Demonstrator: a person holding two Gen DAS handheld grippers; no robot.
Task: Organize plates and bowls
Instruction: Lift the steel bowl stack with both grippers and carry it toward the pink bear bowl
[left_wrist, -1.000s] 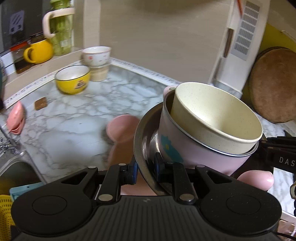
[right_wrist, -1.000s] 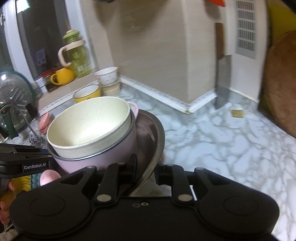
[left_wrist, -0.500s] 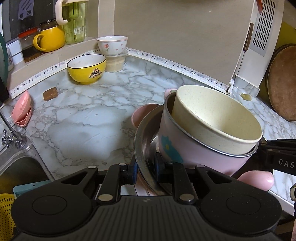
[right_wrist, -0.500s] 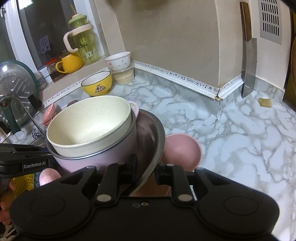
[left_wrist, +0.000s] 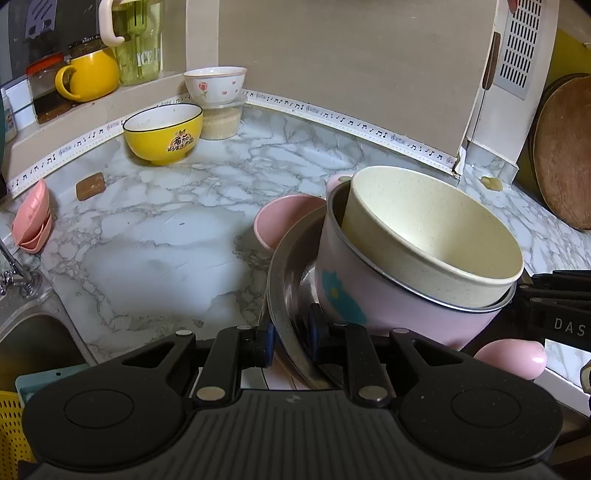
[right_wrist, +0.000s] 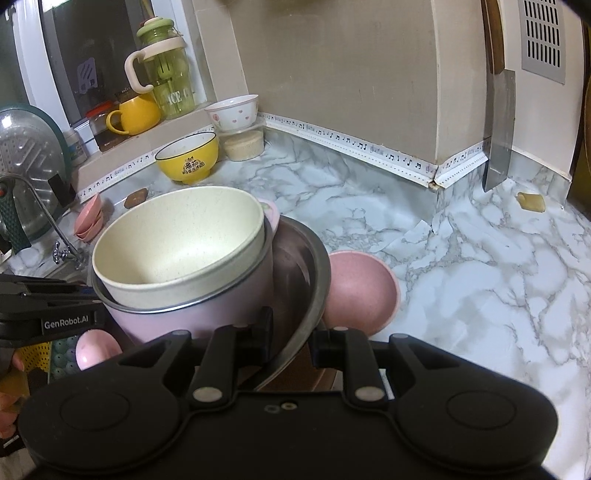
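Note:
A steel plate (left_wrist: 284, 280) (right_wrist: 310, 273) carries a pink pot (left_wrist: 376, 295) (right_wrist: 192, 317) with a cream bowl (left_wrist: 436, 229) (right_wrist: 177, 240) nested inside. My left gripper (left_wrist: 290, 338) is shut on the plate's rim at one side. My right gripper (right_wrist: 290, 334) is shut on the rim at the opposite side. The stack hangs above the marble counter (left_wrist: 155, 236). A pink bowl (left_wrist: 284, 218) (right_wrist: 358, 291) sits on the counter just beyond and partly under the plate.
A yellow bowl (left_wrist: 164, 133) (right_wrist: 188, 157) and a white flowered bowl on a lidded tub (left_wrist: 216, 86) (right_wrist: 232, 109) stand at the back corner. A cleaver (right_wrist: 498, 122) hangs on the right wall. The sink (left_wrist: 26, 332) is at the left, a wooden board (left_wrist: 565, 147) at the right.
Both grippers with the plate and its stack moved back and lower over the counter. The pink bowl now shows from behind the plate.

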